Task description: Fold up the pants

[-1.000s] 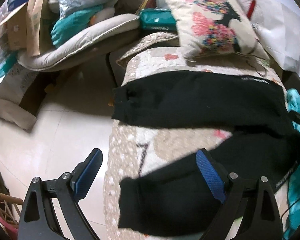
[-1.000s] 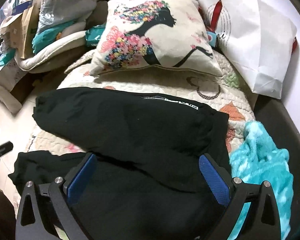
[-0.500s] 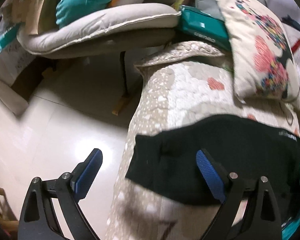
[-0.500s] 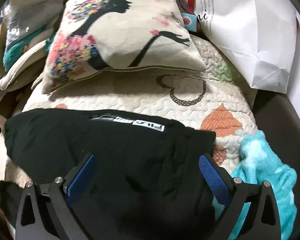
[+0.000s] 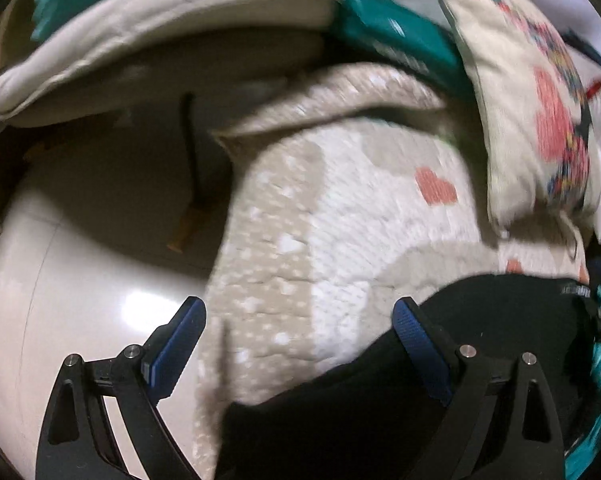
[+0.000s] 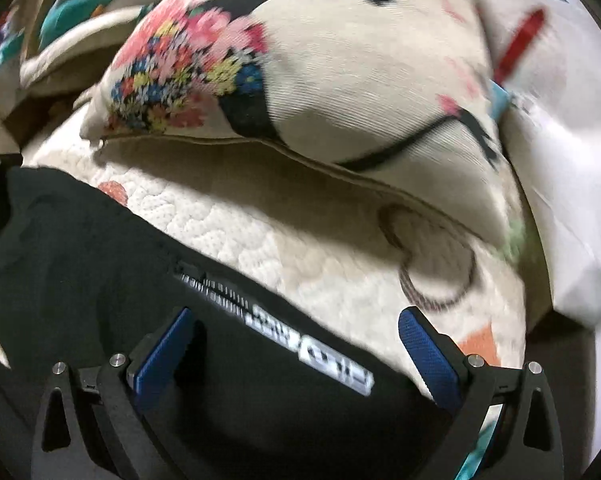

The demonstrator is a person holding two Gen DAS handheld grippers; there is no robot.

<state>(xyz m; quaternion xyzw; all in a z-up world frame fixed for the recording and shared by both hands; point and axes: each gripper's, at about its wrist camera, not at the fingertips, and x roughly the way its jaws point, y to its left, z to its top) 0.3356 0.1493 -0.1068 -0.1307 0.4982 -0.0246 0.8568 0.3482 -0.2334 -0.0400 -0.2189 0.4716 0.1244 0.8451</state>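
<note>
Black pants (image 5: 480, 344) lie spread on a cream quilted bed cover (image 5: 340, 216). In the left wrist view only the far leg's cuff end shows, at the lower right, under my right finger. My left gripper (image 5: 298, 344) is open and empty, over the bed's left edge. In the right wrist view the pants (image 6: 100, 280) fill the lower left, with a white printed logo (image 6: 312, 344) near the upper edge. My right gripper (image 6: 296, 352) is open and empty, low over the pants by the logo.
A floral cushion (image 6: 300, 60) lies just beyond the pants, with a white bag (image 6: 560, 140) to its right. A teal cloth (image 6: 476, 452) peeks out at the lower right. Left of the bed are tiled floor (image 5: 80, 280) and a padded beige seat (image 5: 140, 32).
Both grippers have moved forward over the pants toward the cushion. The near leg has dropped out of view. Both stay open.
</note>
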